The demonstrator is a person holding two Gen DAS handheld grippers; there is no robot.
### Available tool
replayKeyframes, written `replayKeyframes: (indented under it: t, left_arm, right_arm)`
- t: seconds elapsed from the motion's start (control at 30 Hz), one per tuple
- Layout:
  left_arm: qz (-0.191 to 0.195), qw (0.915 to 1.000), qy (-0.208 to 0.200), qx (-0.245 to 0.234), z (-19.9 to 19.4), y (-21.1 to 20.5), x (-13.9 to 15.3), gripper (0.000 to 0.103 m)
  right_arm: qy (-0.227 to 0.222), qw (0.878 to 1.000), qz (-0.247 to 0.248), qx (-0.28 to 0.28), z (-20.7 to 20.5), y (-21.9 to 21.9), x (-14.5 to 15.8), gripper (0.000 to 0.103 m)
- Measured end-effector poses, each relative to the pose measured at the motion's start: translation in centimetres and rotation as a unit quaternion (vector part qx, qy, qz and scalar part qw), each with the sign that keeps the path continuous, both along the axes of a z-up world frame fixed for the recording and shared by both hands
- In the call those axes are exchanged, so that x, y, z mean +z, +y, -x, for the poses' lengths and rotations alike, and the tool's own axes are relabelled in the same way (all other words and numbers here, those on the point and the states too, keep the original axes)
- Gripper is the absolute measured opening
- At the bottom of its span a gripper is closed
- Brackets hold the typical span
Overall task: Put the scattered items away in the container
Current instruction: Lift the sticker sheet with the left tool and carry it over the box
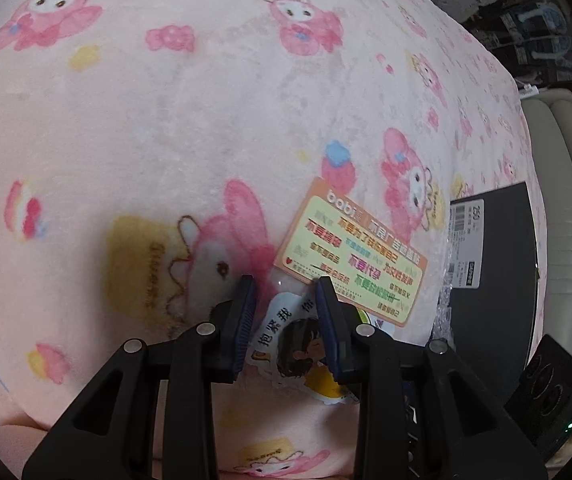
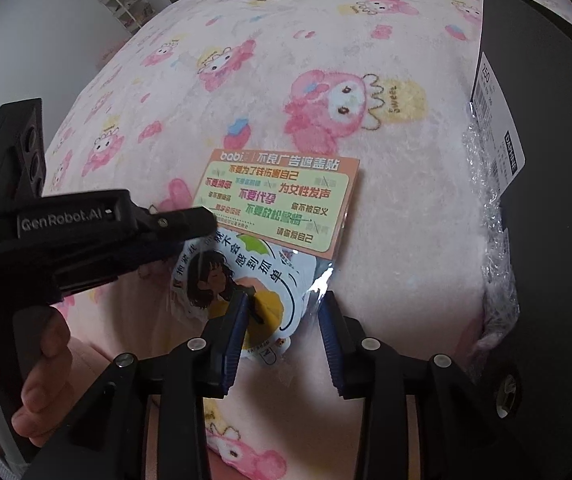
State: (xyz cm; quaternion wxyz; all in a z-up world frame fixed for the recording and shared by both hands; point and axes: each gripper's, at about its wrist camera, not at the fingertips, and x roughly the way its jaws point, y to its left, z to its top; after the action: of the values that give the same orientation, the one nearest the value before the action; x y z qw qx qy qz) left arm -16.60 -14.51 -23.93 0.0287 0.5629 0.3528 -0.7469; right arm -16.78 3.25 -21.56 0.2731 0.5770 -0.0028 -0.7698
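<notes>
Two sticker packs lie overlapped on a pink cartoon blanket. The round white pack with a girl drawing (image 1: 304, 350) (image 2: 241, 280) lies partly under the orange-and-green rectangular sticker card (image 1: 352, 254) (image 2: 275, 200). My left gripper (image 1: 286, 284) is open, its jaws standing either side of the round pack's upper part. It shows from the side in the right wrist view (image 2: 189, 220), tip at the pack's edge. My right gripper (image 2: 286, 300) is open, its jaws over the round pack's lower right edge. A black box (image 1: 490, 264) (image 2: 546, 160) with a white label stands to the right.
Crinkled clear bubble wrap (image 2: 486, 200) lies against the black box. The blanket (image 1: 145, 120) covers a bed; its edge and a grey-white frame (image 1: 558, 184) run along the right in the left wrist view. A shelf (image 2: 125, 0) stands far back.
</notes>
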Motion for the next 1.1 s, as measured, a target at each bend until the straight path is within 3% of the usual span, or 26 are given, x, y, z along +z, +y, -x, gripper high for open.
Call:
replayKeyframes:
  t: [0.2, 0.6, 1.1]
  left_arm:
    - [0.021, 0.9991, 0.019, -0.030, -1.2, 1.5, 2.0, 0.030]
    - [0.001, 0.9956, 0.089, -0.029, -4.9, 1.0, 6.1, 0.030]
    - [0.048, 0.9853, 0.147, -0.073, -7.6, 6.9, 13.5, 0.030]
  right_arm:
    - [0.014, 1.000, 0.001, 0.003, -0.6, -0.1, 1.1, 0.032]
    - [0.044, 0.999, 0.013, 0.006, -2.6, 0.6, 5.5, 0.032]
    - [0.085, 0.996, 0.033, -0.003, -6.8, 5.1, 12.0, 0.032]
